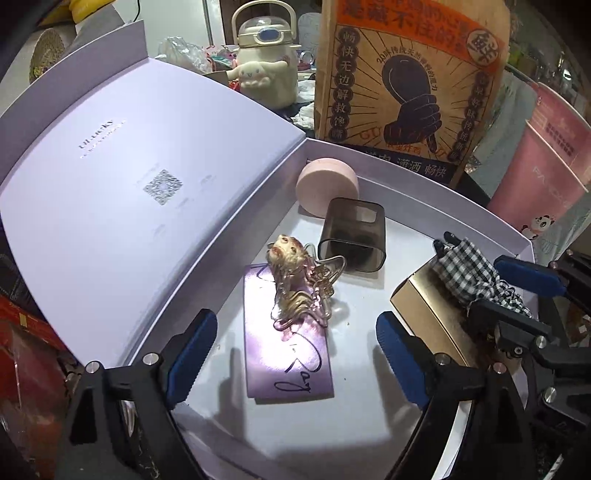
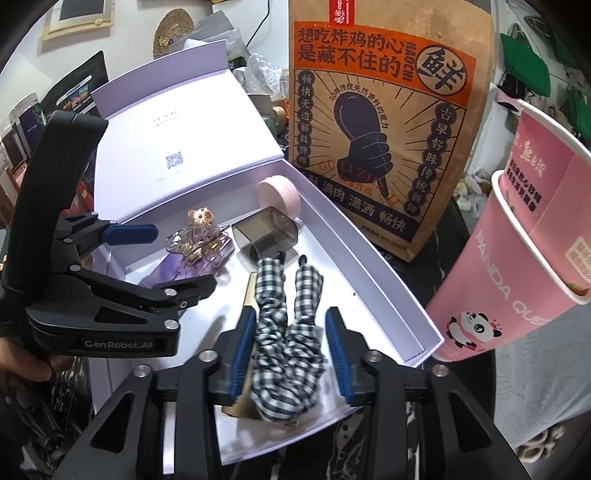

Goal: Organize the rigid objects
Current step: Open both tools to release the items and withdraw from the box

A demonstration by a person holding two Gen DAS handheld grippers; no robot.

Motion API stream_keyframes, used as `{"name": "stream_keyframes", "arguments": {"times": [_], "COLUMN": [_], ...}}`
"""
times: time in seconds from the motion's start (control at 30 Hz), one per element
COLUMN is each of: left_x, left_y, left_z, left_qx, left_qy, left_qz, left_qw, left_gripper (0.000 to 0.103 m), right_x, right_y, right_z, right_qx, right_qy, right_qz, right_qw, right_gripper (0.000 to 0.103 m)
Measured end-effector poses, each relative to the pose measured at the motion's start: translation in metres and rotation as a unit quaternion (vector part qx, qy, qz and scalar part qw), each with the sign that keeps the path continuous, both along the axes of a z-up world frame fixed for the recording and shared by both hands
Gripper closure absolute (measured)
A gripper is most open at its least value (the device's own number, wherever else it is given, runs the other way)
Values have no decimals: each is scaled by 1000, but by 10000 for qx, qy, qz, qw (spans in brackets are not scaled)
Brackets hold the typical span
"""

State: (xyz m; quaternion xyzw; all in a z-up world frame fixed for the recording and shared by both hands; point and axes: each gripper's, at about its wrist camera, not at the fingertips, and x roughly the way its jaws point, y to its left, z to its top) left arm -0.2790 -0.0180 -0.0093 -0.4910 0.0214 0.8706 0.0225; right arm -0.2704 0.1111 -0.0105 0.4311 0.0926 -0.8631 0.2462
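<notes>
Bear hair clip (image 1: 299, 284) — on purple card (image 1: 288, 347)

It looked like a messy home: a bunny bottle (image 1: 264, 70), a fried chicken bag (image 2: 388, 122), pink cups (image 2: 517, 258) and a straw hat (image 2: 173, 31) crowded around.

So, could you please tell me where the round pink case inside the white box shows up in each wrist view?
Left wrist: round pink case, upper centre, at the box's far end behind the smoky translucent case.
Right wrist: centre, slightly left, again at the far end.
Shared landmark: the brown paper bag behind the box.
</notes>
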Motion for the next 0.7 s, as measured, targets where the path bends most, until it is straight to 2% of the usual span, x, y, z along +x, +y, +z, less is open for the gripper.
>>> {"name": "stream_keyframes", "arguments": {"times": [0.1,0.3,0.53,0.6,0.7], "left_x": [4,15,25,58,76], "left_y": [-1,1,1,2,6], "left_z": [6,21,48,57,64], "left_qx": [13,-59,-36,-35,-7], "left_qy": [30,216,418,513,655], "left_qz": [34,54,127,131,81], "left_qw": [10000,9997,9990,9986,9978], "left_gripper": [14,14,14,14,14], "right_x": [2,8,16,19,23], "right_y": [-1,-4,0,0,1], "right_z": [3,13,32,38,46], "right_qx": [45,123,10,16,-24], "right_qy": [57,261,425,513,603], "right_qz": [-1,-27,-78,-95,-129], "right_qw": [10000,9996,9991,9986,9981], "right_gripper": [61,44,35,34,30]}}
